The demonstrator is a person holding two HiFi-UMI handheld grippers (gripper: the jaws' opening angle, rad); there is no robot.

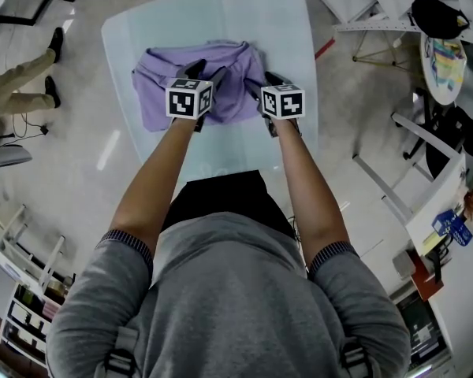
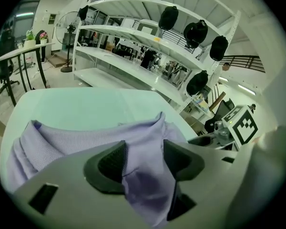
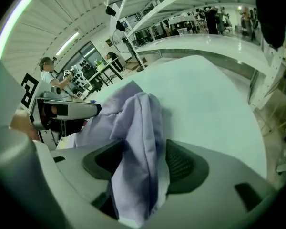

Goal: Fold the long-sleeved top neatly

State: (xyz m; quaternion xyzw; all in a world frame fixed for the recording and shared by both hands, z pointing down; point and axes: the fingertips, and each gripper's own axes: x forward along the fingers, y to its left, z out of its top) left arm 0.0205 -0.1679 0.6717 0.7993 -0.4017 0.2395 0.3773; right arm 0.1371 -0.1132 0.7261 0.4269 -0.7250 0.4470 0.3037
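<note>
The lilac long-sleeved top lies bunched on the pale glass table. My left gripper sits over the top's near middle and my right gripper at its right edge. In the left gripper view a fold of the top runs between the jaws of the left gripper, whose ribbed pad faces still show. In the right gripper view a gathered ridge of the top stands between the jaws of the right gripper, loose against the pads. Both grippers look open with cloth between them.
The table's near edge is by my waist, with bare glass between it and the top. A person's legs stand on the floor at left. A chair and desks are at right. White shelving rises beyond the table.
</note>
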